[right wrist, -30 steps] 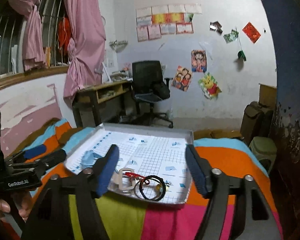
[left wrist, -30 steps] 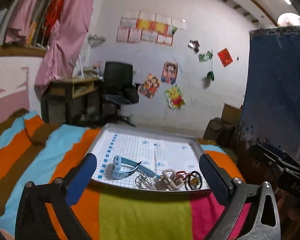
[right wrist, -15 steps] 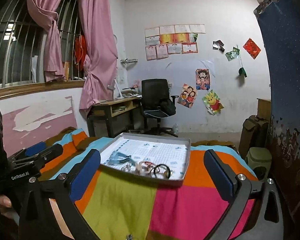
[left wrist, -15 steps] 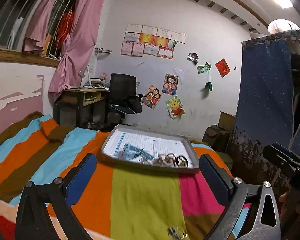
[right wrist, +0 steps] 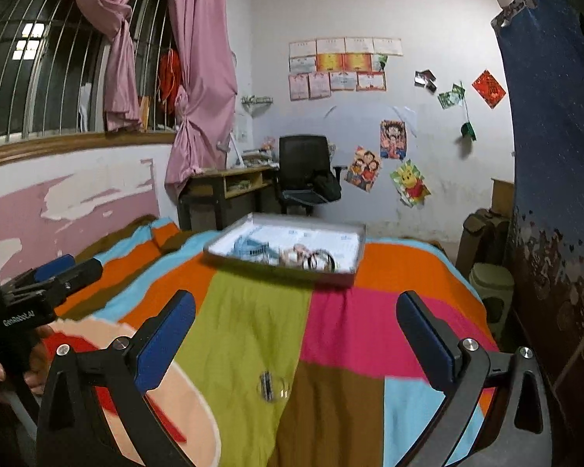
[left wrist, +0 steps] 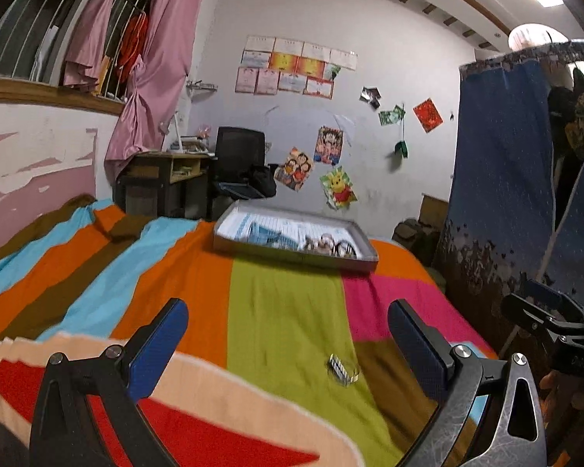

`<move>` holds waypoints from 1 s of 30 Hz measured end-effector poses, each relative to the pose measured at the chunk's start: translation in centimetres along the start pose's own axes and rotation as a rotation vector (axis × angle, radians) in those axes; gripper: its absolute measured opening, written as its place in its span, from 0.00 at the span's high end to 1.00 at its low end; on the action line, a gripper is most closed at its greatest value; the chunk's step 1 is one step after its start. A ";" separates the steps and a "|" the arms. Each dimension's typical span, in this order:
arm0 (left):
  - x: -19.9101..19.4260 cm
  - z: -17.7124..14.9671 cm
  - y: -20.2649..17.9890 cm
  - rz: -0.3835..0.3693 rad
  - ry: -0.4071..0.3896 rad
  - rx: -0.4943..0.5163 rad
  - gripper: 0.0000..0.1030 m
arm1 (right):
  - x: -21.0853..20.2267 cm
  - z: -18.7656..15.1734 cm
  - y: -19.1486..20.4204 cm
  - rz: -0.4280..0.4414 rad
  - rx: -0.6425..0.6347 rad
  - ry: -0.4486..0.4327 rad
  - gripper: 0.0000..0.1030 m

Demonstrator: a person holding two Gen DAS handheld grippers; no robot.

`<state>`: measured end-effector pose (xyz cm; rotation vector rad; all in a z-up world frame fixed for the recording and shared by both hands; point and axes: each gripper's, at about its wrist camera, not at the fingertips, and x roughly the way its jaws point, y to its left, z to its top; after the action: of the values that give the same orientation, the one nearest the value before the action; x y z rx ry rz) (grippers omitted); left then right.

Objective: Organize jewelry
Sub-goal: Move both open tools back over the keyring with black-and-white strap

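Note:
A grey tray [left wrist: 292, 253] with a gridded white liner sits far ahead on the striped bedspread; it also shows in the right wrist view [right wrist: 280, 265]. It holds a blue strap [left wrist: 266, 233], a pale hair clip [right wrist: 294, 255] and black rings [right wrist: 321, 261]. A small silver ring-like piece [left wrist: 343, 367] lies alone on the green stripe close to me, also in the right wrist view [right wrist: 270, 385]. My left gripper [left wrist: 288, 346] is open and empty above the bedspread. My right gripper [right wrist: 296, 338] is open and empty, with the silver piece just below its gap.
The bedspread [left wrist: 284, 311] covers the whole bed. A dark blue curtain [right wrist: 556, 155] hangs along the right side. A desk [right wrist: 229, 186] and black chair [right wrist: 305, 171] stand beyond the bed's far end. A pink wall runs along the left.
Both grippers have pulled back from the tray toward the near end of the bed. The tray now looks small and far; the lone silver piece has come into view.

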<state>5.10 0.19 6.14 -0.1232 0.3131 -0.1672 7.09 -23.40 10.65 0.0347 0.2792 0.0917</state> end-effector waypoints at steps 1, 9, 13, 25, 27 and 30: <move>-0.2 -0.6 0.1 0.003 0.005 0.003 0.00 | -0.5 -0.9 0.0 -0.008 -0.004 0.012 0.01; -0.3 -3.5 0.5 0.022 0.058 0.015 0.00 | -2.2 -5.4 0.2 -0.040 -0.009 0.070 0.01; -0.2 -4.0 0.3 0.025 0.064 0.029 0.00 | -1.9 -6.8 0.3 -0.040 0.009 0.092 0.01; 2.9 -3.0 0.2 0.024 0.086 0.033 0.00 | 0.8 -7.7 -0.4 -0.051 0.056 0.108 0.01; 3.7 -2.4 0.2 0.026 0.071 0.026 0.00 | 1.4 -7.3 -0.7 -0.057 0.064 0.101 0.01; 4.9 -1.6 0.2 0.027 0.055 0.015 0.00 | 2.5 -6.3 -1.2 -0.070 0.065 0.083 0.01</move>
<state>9.21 -0.66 3.17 -0.0996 0.3679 -0.1464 7.88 -24.24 3.82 0.0854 0.3660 0.0147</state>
